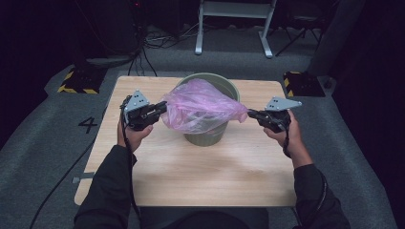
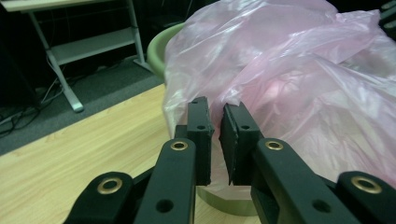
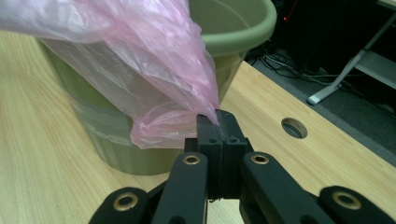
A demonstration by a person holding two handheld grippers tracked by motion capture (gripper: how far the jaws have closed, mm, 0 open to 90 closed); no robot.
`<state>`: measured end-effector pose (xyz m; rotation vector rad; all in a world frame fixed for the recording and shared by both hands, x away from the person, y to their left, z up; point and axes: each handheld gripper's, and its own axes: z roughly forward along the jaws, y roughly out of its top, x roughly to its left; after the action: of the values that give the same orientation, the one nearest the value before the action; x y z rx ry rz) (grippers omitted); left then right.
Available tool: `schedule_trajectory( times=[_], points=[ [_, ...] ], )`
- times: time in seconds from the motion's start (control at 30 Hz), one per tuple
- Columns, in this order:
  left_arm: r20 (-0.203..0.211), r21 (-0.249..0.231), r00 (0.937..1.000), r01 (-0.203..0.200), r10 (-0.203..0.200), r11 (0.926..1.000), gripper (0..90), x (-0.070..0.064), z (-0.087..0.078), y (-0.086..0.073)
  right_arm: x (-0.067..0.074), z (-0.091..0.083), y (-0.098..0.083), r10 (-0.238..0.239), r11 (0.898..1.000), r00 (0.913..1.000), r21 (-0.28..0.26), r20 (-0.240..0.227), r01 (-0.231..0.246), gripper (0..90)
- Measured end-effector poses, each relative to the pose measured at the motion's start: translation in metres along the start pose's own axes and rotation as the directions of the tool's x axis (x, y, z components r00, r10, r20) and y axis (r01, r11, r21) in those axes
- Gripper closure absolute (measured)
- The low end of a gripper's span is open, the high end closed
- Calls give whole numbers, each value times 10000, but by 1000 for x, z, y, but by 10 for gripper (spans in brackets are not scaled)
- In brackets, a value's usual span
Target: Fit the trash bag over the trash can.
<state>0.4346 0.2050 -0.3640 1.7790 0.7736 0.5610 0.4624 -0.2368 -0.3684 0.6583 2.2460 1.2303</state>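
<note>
I have the pink plastic bag (image 1: 200, 107) stretched over the green bin (image 1: 210, 136) mid-table. My right gripper (image 1: 252, 114) is clamped tight on the bag's right corner. My left gripper (image 1: 160, 109) sits at its left edge, jaws slightly parted; I cannot tell whether film is pinched.

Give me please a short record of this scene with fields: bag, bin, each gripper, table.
bag: pink plastic bag, stretched over the bin's mouth between the two grippers
bin: green bin, upright on the table
left gripper: jaws nearly shut, bag film in the narrow gap
right gripper: shut on a corner of the bag
table: light wood table, with a round hole near the right gripper
</note>
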Motion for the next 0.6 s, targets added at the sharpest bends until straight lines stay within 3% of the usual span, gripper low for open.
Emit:
schedule_trajectory(
  times=[0.27, 0.37, 0.43, 0.6],
  points=[
    [-233, 480, 9996, -136, 147, 9988, 864, 8, 7, -12, -4, 6, -10, 70, 9997, 9998, 220, 183, -74, 900],
    [-77, 409, 10000, 49, -46, 9991, 890, 13, 10, -18, -7, 10, -15, 206, 9992, 9995, 326, 225, -214, 900],
    [71, 413, 10000, -20, 17, 9991, 896, 12, 11, -20, -8, 11, -16, 320, 9990, 9993, 300, 191, -325, 900],
    [-7, 892, 9994, -333, 335, 9955, 899, 8, 19, -25, -8, 16, -19, 264, 9987, 9993, 427, 279, -276, 900]
  ],
)
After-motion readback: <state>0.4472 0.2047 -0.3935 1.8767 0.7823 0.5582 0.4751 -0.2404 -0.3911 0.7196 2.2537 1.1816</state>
